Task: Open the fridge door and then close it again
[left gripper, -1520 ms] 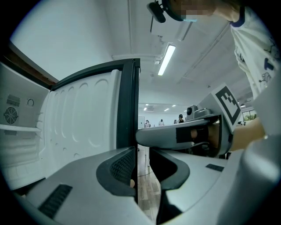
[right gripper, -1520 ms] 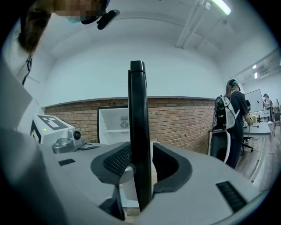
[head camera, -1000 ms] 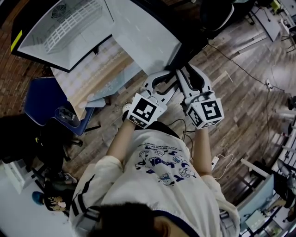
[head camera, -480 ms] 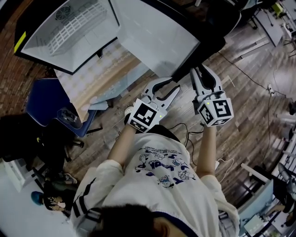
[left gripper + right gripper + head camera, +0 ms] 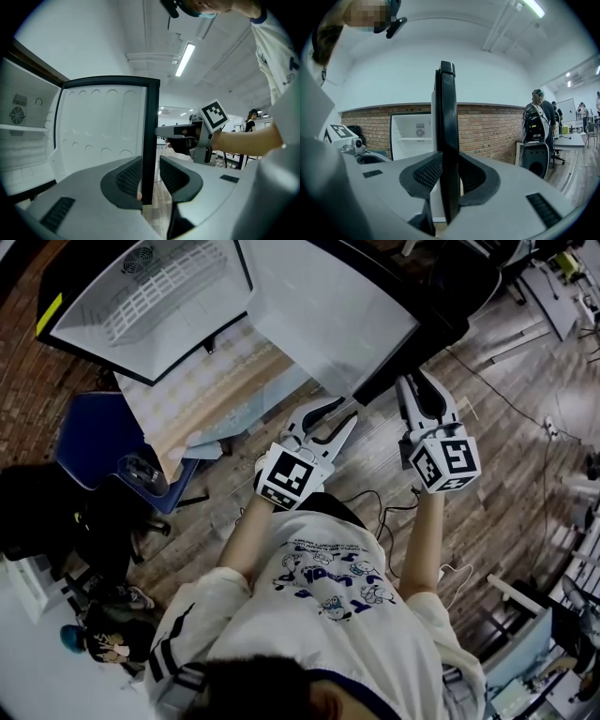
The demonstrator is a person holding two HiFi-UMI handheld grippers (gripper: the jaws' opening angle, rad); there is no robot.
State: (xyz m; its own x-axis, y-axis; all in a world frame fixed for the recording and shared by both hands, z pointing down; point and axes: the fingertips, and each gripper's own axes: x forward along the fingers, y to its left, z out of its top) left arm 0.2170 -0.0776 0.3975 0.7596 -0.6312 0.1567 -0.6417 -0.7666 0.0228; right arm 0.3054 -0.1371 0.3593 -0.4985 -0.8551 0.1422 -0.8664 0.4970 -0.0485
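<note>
The white fridge (image 5: 150, 296) stands open, its black-rimmed door (image 5: 328, 315) swung out toward me. My left gripper (image 5: 342, 413) sits at the door's lower corner. In the left gripper view the thin black door edge (image 5: 150, 140) runs between its pads (image 5: 129, 176), and the gripper (image 5: 150, 180) is shut on it. My right gripper (image 5: 405, 382) is further right on the same edge. In the right gripper view the door edge (image 5: 446, 117) fills the gap of this gripper (image 5: 449, 176), whose jaws are closing and whose pads (image 5: 426, 173) press it.
A blue chair (image 5: 94, 446) and a pale wooden board (image 5: 206, 390) lie left of the door. Cables (image 5: 375, 498) trail over the wood floor. A brick wall (image 5: 487, 131) stands behind the fridge; a person (image 5: 539, 126) and desks are at the right.
The door's free edge has shifted right in the head view, and both grippers went with it. The right gripper's jaws narrowed onto the edge.
</note>
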